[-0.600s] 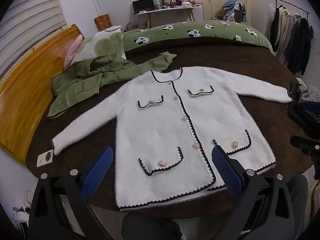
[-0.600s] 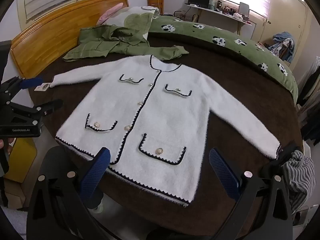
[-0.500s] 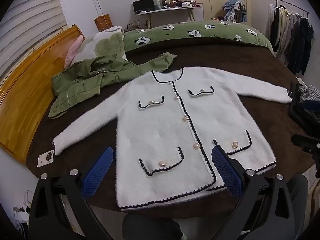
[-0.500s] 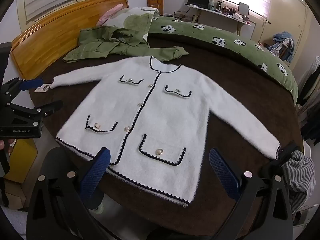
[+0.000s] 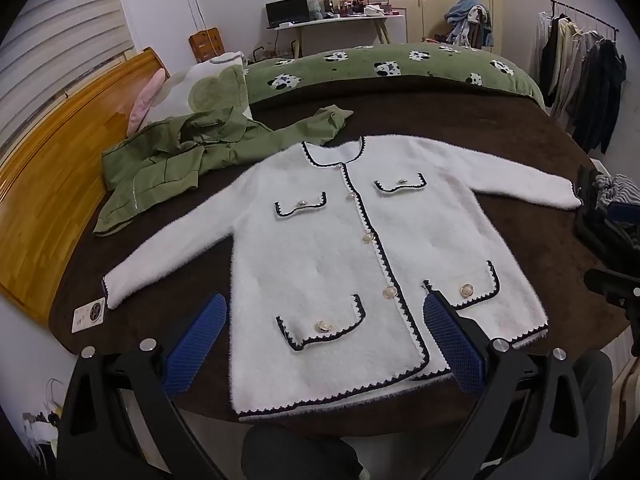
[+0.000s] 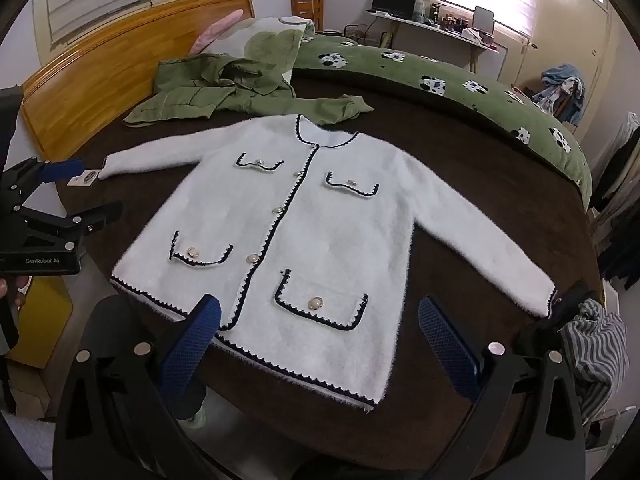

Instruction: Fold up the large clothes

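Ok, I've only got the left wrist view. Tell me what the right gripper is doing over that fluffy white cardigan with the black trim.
Observer: The right gripper hangs over the hem end of the fluffy white black-trimmed cardigan, jaws wide apart, holding nothing.
Operator: Now describe my left gripper from outside.
Observer: The left gripper sits off the side of the bed, close to the white paper tag by the sleeve cuff, jaws apart, touching no cloth.

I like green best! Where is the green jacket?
The green jacket lies crumpled on the brown blanket, beside the wooden headboard, touching the white cardigan collar.
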